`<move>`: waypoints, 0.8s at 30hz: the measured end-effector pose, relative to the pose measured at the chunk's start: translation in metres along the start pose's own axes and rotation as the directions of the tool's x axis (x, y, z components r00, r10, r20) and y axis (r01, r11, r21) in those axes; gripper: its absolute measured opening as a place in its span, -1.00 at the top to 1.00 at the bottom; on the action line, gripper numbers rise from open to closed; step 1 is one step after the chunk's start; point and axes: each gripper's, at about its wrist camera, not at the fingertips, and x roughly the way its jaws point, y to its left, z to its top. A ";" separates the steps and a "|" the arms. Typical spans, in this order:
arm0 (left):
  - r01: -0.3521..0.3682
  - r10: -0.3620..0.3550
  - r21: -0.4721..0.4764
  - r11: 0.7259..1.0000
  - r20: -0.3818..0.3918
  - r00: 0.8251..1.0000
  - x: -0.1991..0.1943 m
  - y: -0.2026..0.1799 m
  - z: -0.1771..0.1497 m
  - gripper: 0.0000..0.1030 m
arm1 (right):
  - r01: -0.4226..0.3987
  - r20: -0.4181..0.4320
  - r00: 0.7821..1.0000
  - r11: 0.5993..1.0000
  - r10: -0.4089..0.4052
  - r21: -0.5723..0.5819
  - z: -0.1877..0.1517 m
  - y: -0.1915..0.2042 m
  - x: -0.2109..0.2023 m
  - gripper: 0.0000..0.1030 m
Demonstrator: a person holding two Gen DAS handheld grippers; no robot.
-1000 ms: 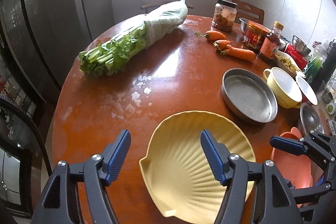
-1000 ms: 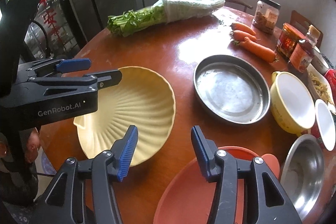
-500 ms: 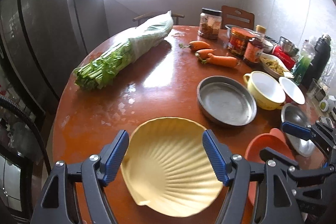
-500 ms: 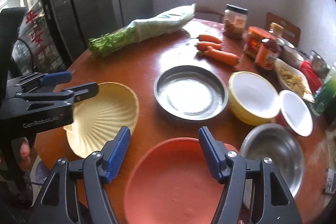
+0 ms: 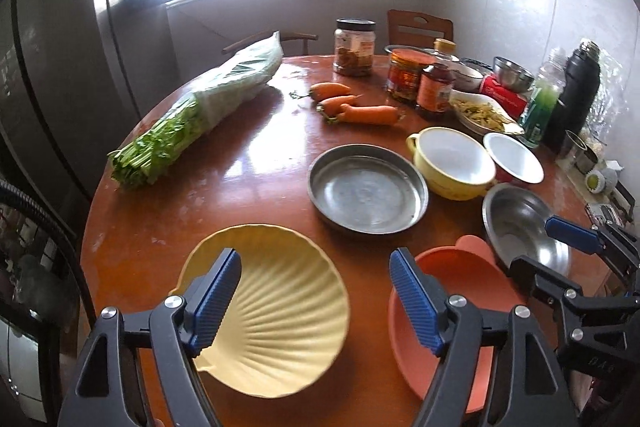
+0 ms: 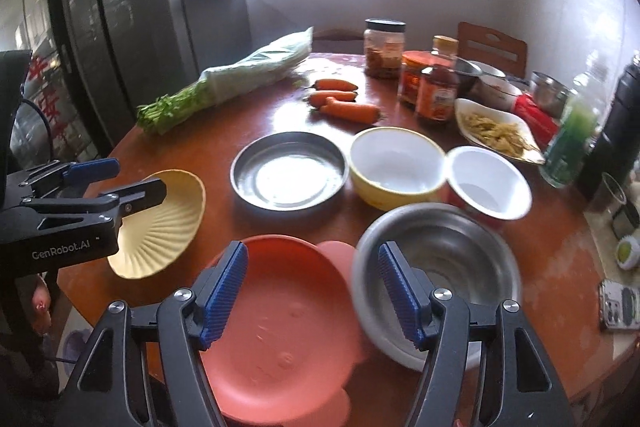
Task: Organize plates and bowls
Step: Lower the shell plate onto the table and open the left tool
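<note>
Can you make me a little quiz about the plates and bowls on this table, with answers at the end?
1. True or false: the left claw is squeezing the yellow shell plate.
2. Which dish sits right next to the orange plate? A) metal bowl B) jar C) carrots
3. Fill in: the flat metal pan has ____ in it.

Key:
1. False. Its jaws are opening and the plate lies on the table, not gripped.
2. A
3. nothing
</note>
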 end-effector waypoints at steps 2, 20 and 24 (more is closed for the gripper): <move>0.001 -0.001 0.007 1.000 0.002 1.000 -0.001 -0.007 -0.001 -0.50 | 0.011 0.008 1.000 1.000 -0.011 0.012 -0.003 -0.006 -0.005 -0.36; 0.056 -0.055 0.061 0.997 -0.026 0.998 0.004 -0.043 -0.011 -0.51 | 0.027 0.037 0.999 0.998 -0.029 0.051 -0.025 -0.033 -0.032 -0.36; 0.079 -0.076 0.066 0.995 -0.047 0.996 0.008 -0.046 -0.018 -0.51 | 0.035 0.030 0.999 0.997 -0.037 0.063 -0.033 -0.036 -0.035 -0.36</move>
